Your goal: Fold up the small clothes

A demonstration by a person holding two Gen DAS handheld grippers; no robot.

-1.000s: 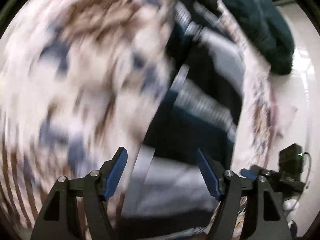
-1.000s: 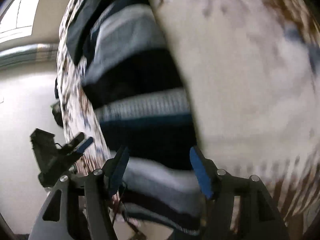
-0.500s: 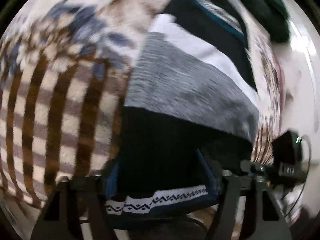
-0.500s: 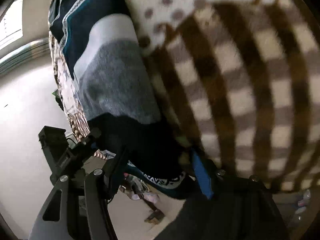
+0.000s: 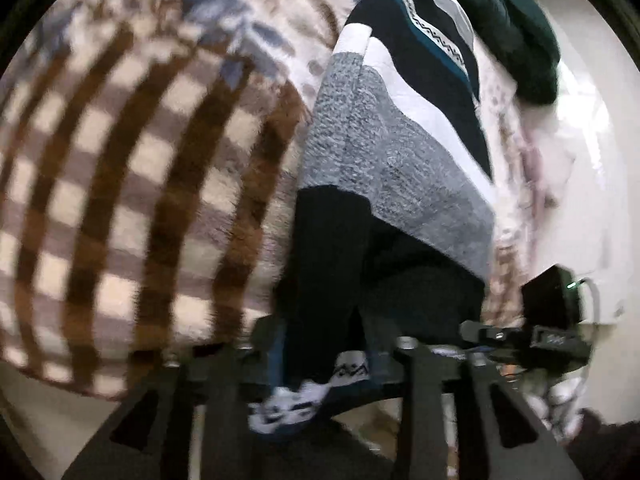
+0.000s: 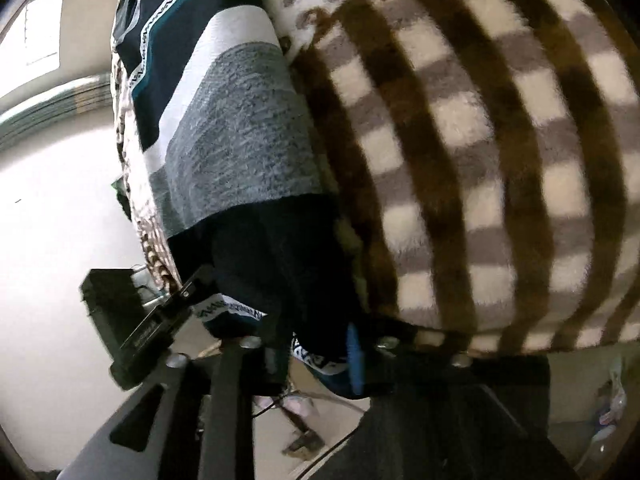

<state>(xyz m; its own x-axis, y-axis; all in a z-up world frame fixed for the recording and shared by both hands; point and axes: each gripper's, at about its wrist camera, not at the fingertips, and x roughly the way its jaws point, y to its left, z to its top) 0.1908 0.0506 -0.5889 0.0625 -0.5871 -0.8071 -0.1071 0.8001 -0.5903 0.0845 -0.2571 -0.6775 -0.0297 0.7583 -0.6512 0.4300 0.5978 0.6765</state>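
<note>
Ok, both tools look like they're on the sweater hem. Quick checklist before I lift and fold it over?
1. Left tool shut on the striped sweater hem: ok.
2. Right tool shut on the same hem: ok.
3. Plaid blanket pinched along with the hem: cannot tell; it lies right beside both grips.
4. Sweater flat ahead of the tools: ok, bands look smooth.
5. Dark green garment clear of the sweater's far end: not ok, it overlaps there.
6. Tools apart from each other: ok, though close.

Both grippers, open a second ago, have closed on the striped sweater's (image 5: 384, 168) dark hem at 6 o'clock
</note>
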